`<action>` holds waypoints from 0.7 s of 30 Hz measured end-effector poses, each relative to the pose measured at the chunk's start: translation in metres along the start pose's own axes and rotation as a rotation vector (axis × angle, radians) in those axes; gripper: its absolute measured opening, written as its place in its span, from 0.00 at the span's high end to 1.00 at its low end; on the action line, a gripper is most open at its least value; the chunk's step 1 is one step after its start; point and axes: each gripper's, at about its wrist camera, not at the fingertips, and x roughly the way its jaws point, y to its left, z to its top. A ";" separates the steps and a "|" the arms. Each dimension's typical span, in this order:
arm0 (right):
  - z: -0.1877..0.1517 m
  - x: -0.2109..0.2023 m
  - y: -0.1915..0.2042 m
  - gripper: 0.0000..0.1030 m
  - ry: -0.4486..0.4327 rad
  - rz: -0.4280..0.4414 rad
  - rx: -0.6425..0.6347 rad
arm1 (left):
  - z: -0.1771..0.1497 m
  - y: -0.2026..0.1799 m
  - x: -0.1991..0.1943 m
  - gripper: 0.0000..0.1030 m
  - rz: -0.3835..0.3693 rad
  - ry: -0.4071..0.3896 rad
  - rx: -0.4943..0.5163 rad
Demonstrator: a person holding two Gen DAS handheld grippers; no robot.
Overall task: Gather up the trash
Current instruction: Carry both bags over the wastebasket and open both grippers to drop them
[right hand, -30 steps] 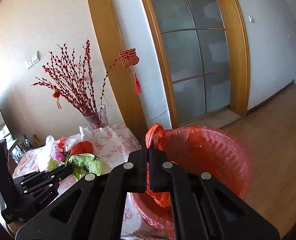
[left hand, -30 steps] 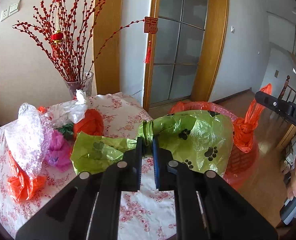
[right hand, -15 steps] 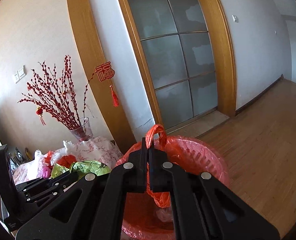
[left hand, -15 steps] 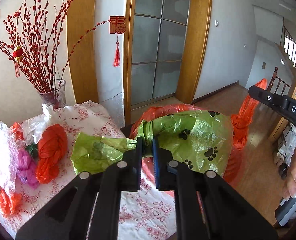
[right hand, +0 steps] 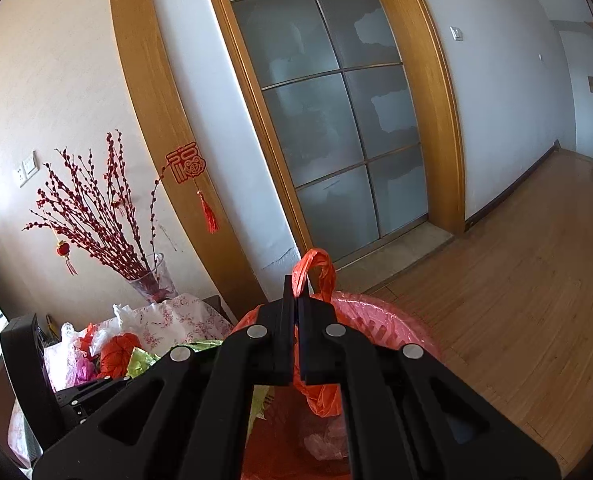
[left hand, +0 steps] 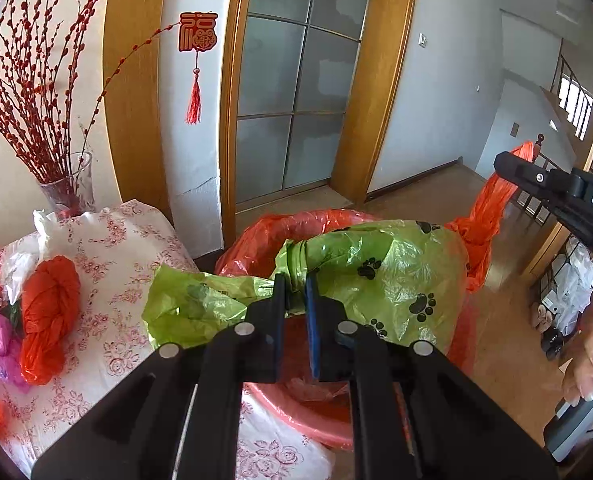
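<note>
My left gripper (left hand: 295,289) is shut on the twisted neck of a green plastic bag with black paw prints (left hand: 380,280). The bag hangs over the mouth of a red bin (left hand: 296,416) lined with an orange bag (left hand: 296,222). My right gripper (right hand: 296,300) is shut on the orange liner's handle loop (right hand: 316,266) and holds it up at the bin's rim; it shows in the left wrist view (left hand: 500,164) at the right with a strip of orange plastic trailing from it. More trash lies on the table: an orange twisted bag (left hand: 48,300) and a pink bag (left hand: 0,332).
The table (left hand: 128,248) wears a white cloth with red flowers. A glass vase of red berry branches (left hand: 70,184) stands at its back by the wall. A person's hand (left hand: 592,340) grips the right tool's handle. Wooden floor (right hand: 516,300) and a glass door (right hand: 336,140) lie beyond.
The left gripper has carried the green bag to the right, from over the table to over the red bin. The right gripper has swung too, still holding the orange handle.
</note>
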 end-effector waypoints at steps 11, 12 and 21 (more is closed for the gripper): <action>-0.012 0.014 -0.013 0.60 0.046 -0.020 0.015 | -0.005 0.004 0.011 0.67 0.033 0.009 0.006; -0.015 0.014 -0.014 0.60 0.050 -0.029 0.012 | -0.006 0.007 0.009 0.66 0.044 0.010 0.001; -0.024 0.025 -0.003 0.60 0.183 -0.052 -0.101 | -0.015 0.050 -0.018 0.65 0.140 -0.025 -0.065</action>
